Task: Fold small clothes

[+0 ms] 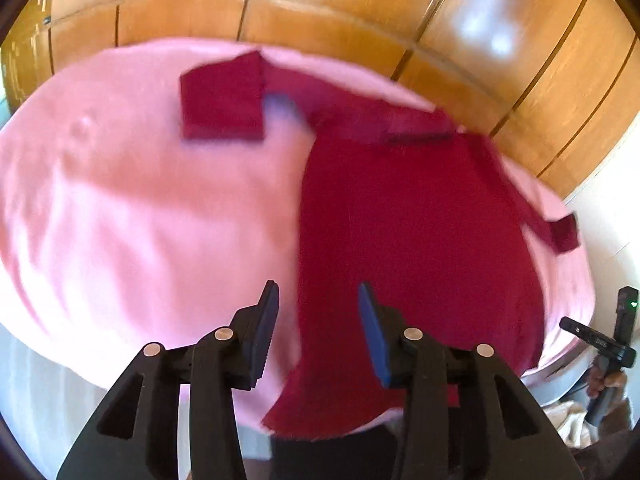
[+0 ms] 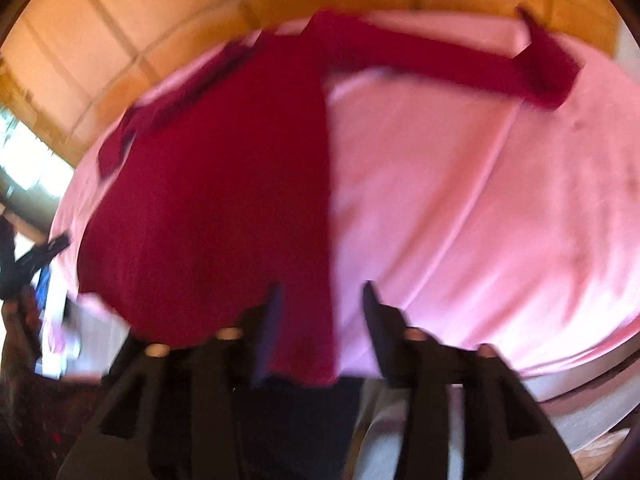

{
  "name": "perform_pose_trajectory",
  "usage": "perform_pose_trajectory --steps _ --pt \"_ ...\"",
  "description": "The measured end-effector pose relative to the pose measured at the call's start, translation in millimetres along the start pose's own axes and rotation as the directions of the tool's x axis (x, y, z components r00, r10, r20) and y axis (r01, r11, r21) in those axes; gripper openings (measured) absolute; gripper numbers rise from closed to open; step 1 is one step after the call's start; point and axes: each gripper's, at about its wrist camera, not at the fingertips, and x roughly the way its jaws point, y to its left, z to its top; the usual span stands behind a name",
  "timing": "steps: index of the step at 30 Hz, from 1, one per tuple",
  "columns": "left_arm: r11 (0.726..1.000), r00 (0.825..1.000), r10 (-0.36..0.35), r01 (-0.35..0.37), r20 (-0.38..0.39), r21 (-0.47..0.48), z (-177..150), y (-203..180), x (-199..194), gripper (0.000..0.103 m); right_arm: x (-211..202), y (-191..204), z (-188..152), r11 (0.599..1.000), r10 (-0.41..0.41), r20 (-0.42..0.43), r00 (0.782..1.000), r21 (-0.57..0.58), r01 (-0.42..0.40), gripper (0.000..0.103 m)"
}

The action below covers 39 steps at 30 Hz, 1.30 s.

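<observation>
From the left wrist camera, a dark red garment lies flat on a pink sheet. Its body runs down the right half of the sheet, all the way to the near edge. One long sleeve stretches off to the far left, and its end looks folded back. The other sleeve lies along the right side of the garment. The left gripper hangs above the near left edge of the garment. Its jaws stand apart and nothing is pinched between them. Wooden doors stand behind the sheet. At the far right, a hand holds the other black tool.

From the right wrist camera, the picture is blurry. The same dark red garment fills the left half of the pink sheet. A long sleeve reaches off to the far right. The right gripper hangs above the near right edge of the garment. Its jaws are spread and hold nothing; the cloth lies below them. Another black tool shows at the left edge.
</observation>
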Motion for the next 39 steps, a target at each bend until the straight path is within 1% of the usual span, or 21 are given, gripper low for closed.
perform_pose_trajectory --steps 2,5,9,13,15,17,19,20,22,24,25,26,27,29,31,32,34,35,36,37,39 --pt "1.000 0.999 -0.013 0.013 0.030 0.015 7 -12 2 0.040 -3 -22 18 0.996 -0.049 0.058 0.997 0.073 0.045 0.054" --pt "0.998 0.999 -0.043 0.043 0.004 0.051 12 -37 25 0.040 -4 -75 49 0.965 -0.140 0.135 0.981 0.238 0.105 0.058" --pt "0.991 0.997 -0.066 0.069 -0.029 0.111 11 -74 51 0.040 10 -161 80 0.856 -0.163 0.187 0.969 0.516 0.044 0.059" --pt "0.983 0.991 -0.112 0.122 -0.076 0.136 8 -103 73 0.040 31 -210 101 0.764 -0.173 0.216 0.961 0.645 -0.007 0.051" --pt "0.977 0.989 -0.106 0.122 -0.099 0.174 4 -117 82 0.040 46 -227 109 0.713 -0.138 0.221 0.966 0.699 -0.058 0.048" --pt "0.972 0.988 -0.098 0.120 -0.118 0.202 2 -128 92 0.040 62 -238 117 0.680 -0.126 0.219 0.967 0.729 -0.076 0.046" --pt "0.970 0.985 -0.099 0.127 -0.142 0.208 0 -135 101 0.040 69 -245 125 0.673 -0.137 0.210 0.968 0.737 -0.064 0.041" --pt "0.970 0.983 -0.098 0.129 -0.153 0.208 0 -137 106 0.040 73 -246 130 0.679 -0.152 0.197 0.968 0.733 -0.043 0.033" --pt "0.970 0.982 -0.090 0.124 -0.168 0.208 0 -140 114 0.040 67 -253 135 0.712 -0.195 0.169 0.966 0.701 0.021 0.009" --pt "0.972 0.979 -0.084 0.122 -0.186 0.203 -1 -141 122 0.040 52 -235 140 0.761 -0.299 0.177 0.938 0.637 0.123 0.006" --pt "0.972 0.978 -0.080 0.119 -0.192 0.201 -3 -140 124 0.040 41 -231 143 0.772 -0.368 0.187 0.911 0.608 0.187 0.006" --pt "0.973 0.977 -0.079 0.118 -0.196 0.197 -4 -138 126 0.040 34 -231 144 0.765 -0.428 0.177 0.886 0.593 0.251 0.006" --pt "0.974 0.977 -0.081 0.120 -0.199 0.191 -4 -138 128 0.040 34 -236 143 0.752 -0.460 0.152 0.875 0.591 0.293 0.005" --pt "0.975 0.976 -0.087 0.125 -0.201 0.184 -5 -135 130 0.040 42 -248 139 0.728 -0.459 0.089 0.884 0.608 0.317 0.006" --pt "0.974 0.974 -0.095 0.133 -0.204 0.184 -3 -134 129 0.040 53 -252 138 0.731 -0.446 0.058 0.893 0.599 0.326 0.006" --pt "0.974 0.974 -0.101 0.138 -0.203 0.178 -1 -133 127 0.040 56 -250 138 0.732 -0.457 0.054 0.888 0.590 0.340 0.007" --pt "0.977 0.975 -0.122 0.150 -0.186 0.149 5 -125 120 0.050 55 -244 139 0.741 -0.453 0.064 0.889 0.582 0.335 0.011" --pt "0.980 0.978 -0.127 0.149 -0.167 0.132 10 -117 114 0.051 52 -240 137 0.744 -0.445 0.073 0.892 0.585 0.323 0.020" --pt "0.984 0.983 -0.117 0.134 -0.139 0.117 14 -108 106 0.051 48 -238 140 0.742 -0.448 0.088 0.890 0.592 0.315 0.055" --pt "0.988 0.989 -0.095 0.107 -0.112 0.107 19 -97 98 0.051 45 -234 143 0.739 -0.464 0.101 0.880 0.592 0.322 0.067" --pt "0.997 0.998 -0.035 0.039 -0.052 0.072 29 -71 81 0.051 30 -215 143 0.748 -0.501 0.133 0.855 0.563 0.351 0.070"
